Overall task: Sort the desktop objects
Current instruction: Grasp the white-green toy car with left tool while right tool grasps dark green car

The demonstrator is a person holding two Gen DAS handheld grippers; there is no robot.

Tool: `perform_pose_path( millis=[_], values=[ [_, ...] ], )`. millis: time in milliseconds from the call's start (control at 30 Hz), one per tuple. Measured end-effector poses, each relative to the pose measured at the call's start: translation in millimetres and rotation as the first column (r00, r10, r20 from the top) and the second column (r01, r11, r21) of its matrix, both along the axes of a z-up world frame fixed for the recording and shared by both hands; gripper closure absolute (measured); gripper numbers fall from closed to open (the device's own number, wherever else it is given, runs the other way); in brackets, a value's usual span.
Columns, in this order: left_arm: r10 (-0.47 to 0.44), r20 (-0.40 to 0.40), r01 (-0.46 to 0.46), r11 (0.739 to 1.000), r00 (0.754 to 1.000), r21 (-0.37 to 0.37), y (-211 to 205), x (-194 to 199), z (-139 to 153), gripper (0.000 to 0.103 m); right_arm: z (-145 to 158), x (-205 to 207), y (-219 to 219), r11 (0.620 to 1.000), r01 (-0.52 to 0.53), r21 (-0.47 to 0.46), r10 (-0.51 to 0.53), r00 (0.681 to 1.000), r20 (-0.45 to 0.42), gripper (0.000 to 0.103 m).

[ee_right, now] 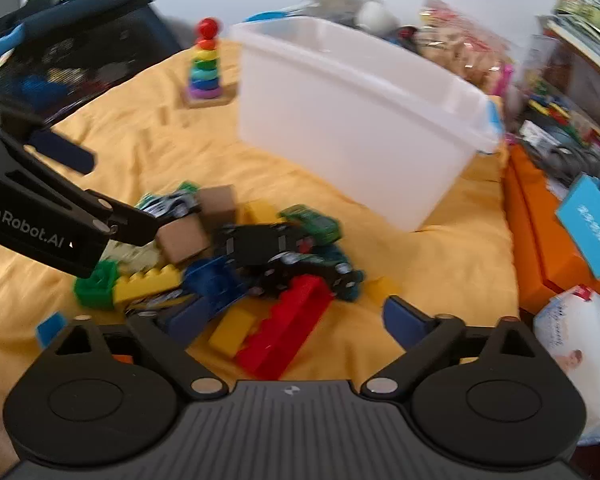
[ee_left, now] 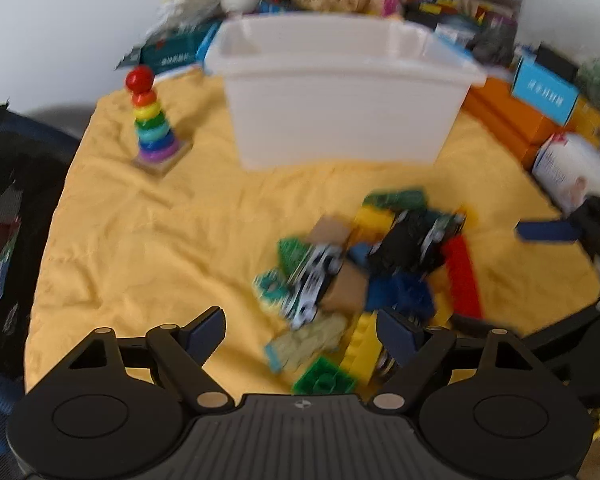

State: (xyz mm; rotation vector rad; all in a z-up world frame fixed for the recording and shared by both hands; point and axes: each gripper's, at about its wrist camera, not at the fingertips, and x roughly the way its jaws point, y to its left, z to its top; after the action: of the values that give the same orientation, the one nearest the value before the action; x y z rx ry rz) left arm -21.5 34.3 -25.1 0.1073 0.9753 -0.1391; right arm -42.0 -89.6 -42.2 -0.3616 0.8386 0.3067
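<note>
A pile of toys lies on the yellow cloth (ee_left: 160,240): toy cars (ee_left: 316,280), a black car (ee_right: 260,244), a red brick (ee_right: 288,328), yellow bricks (ee_right: 148,284), a green brick (ee_left: 324,380), wooden blocks (ee_right: 184,236) and a blue piece (ee_right: 216,280). A white plastic bin (ee_left: 340,92) stands behind the pile; it also shows in the right wrist view (ee_right: 360,120). My left gripper (ee_left: 300,332) is open and empty over the near edge of the pile. My right gripper (ee_right: 296,316) is open over the red brick. The left gripper also shows in the right wrist view (ee_right: 80,184).
A rainbow ring stacker (ee_left: 152,124) stands left of the bin. Orange boxes (ee_left: 512,120), a blue box (ee_left: 544,92) and a white packet (ee_right: 580,336) line the right side. Clutter fills the back. A dark bag (ee_right: 72,48) lies at the left.
</note>
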Motion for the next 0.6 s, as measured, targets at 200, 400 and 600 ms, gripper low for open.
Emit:
perform_pose_path(
  millis=[200, 400, 600],
  values=[
    [-0.040, -0.029, 0.042, 0.997, 0.999, 0.063, -1, -14, -8, 0.042, -4, 1, -9, 0.999, 0.040, 0.009, -0.040, 0.997, -0.060, 0.008],
    [-0.052, -0.038, 0.054, 0.997, 0.998, 0.049, 0, -18, -11, 0.045, -10, -11, -13, 0.999, 0.032, 0.041, -0.029, 0.997, -0.065, 0.005],
    [-0.122, 0.013, 0.121, 0.989, 0.992, 0.084, -13, -27, -7, 0.044, -8, -14, -17, 0.996, 0.000, 0.093, 0.008, 0.996, -0.083, 0.026]
  ],
)
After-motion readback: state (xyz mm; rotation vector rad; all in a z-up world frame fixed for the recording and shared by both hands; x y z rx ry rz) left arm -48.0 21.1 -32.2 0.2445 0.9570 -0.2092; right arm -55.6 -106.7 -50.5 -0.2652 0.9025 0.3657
